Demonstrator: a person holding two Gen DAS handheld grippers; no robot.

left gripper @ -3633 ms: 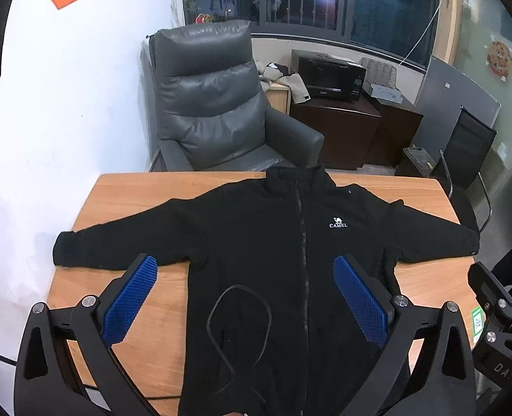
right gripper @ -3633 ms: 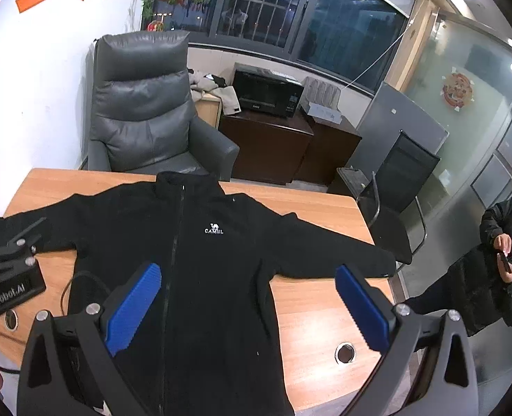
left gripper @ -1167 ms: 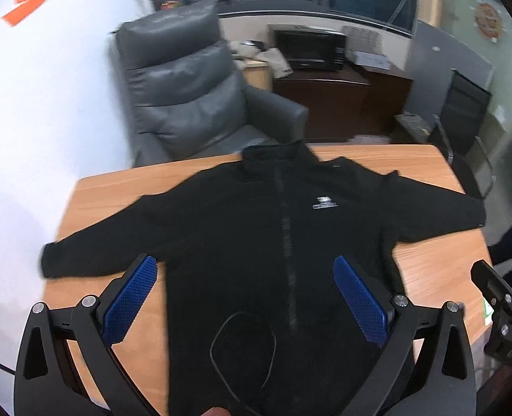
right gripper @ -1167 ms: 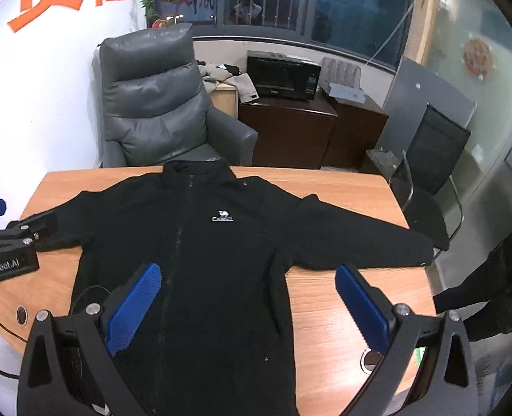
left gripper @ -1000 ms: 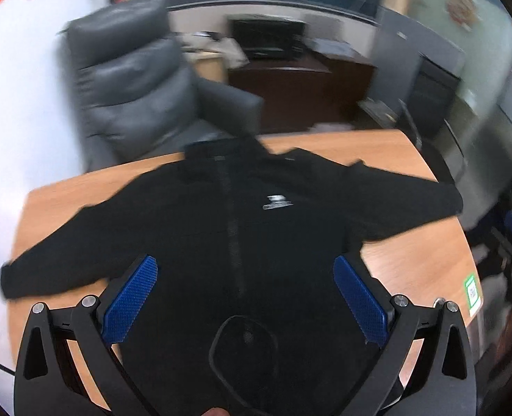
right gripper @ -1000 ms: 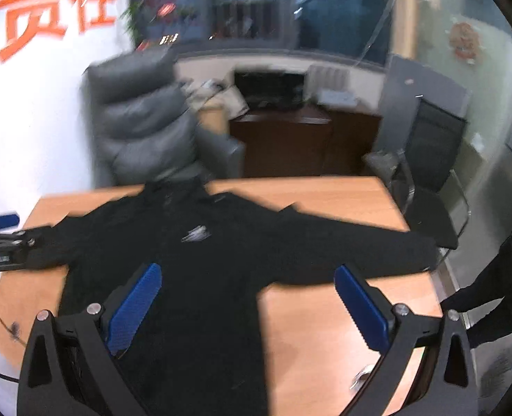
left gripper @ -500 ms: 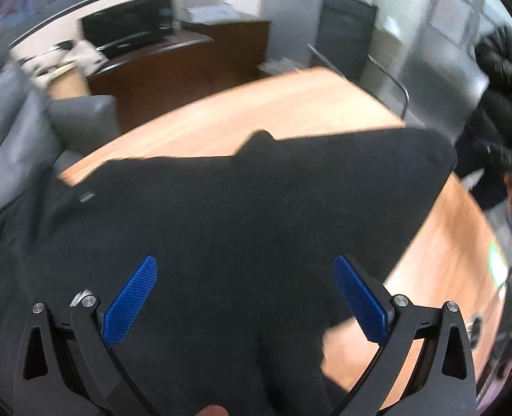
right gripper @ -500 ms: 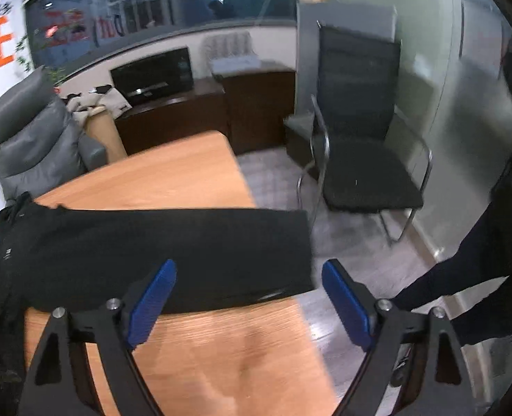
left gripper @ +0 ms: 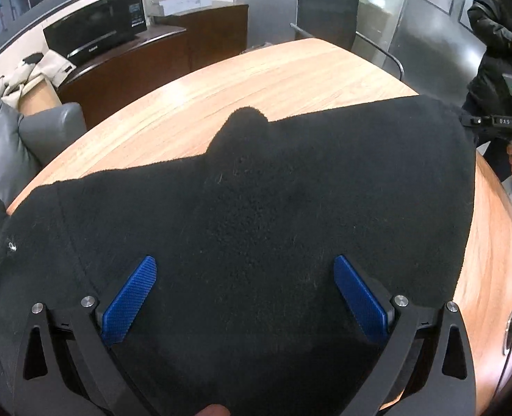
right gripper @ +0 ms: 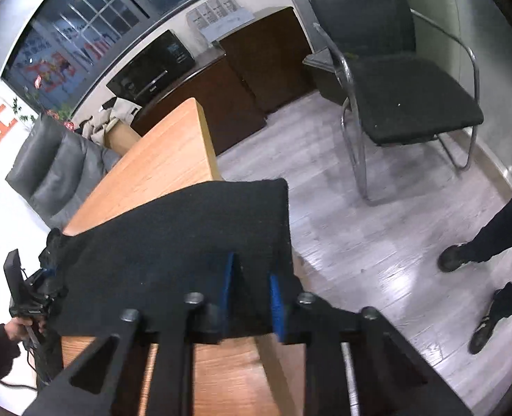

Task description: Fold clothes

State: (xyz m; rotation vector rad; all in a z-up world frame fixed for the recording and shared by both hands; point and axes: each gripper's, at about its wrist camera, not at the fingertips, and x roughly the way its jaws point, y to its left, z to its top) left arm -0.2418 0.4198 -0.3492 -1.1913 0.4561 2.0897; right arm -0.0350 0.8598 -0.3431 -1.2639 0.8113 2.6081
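Note:
A black fleece jacket point(left gripper: 256, 190) lies spread on the wooden table point(left gripper: 290, 79). Its right sleeve point(right gripper: 186, 228) runs out to the table's right end, and the cuff reaches past the edge. My right gripper point(right gripper: 250, 298) is shut on the sleeve's near edge close to the cuff, with black fabric pinched between the blue pads point(right gripper: 226, 294). My left gripper point(left gripper: 245, 284) hovers open, low over the sleeve near the shoulder, pads wide apart with nothing between them. The right gripper point(left gripper: 498, 121) also shows at the left wrist view's right edge, held by a hand.
A black mesh chair point(right gripper: 411, 104) with a chrome frame stands on the floor beyond the table's end. A person's legs point(right gripper: 481, 253) are at the right. A grey leather armchair point(right gripper: 54, 166) and a dark cabinet with a microwave point(right gripper: 152, 69) sit behind the table.
Both grippers swung right, from facing the whole jacket to its right sleeve. The right gripper went from wide open to shut on the sleeve near the cuff. The left dropped closer to the fabric.

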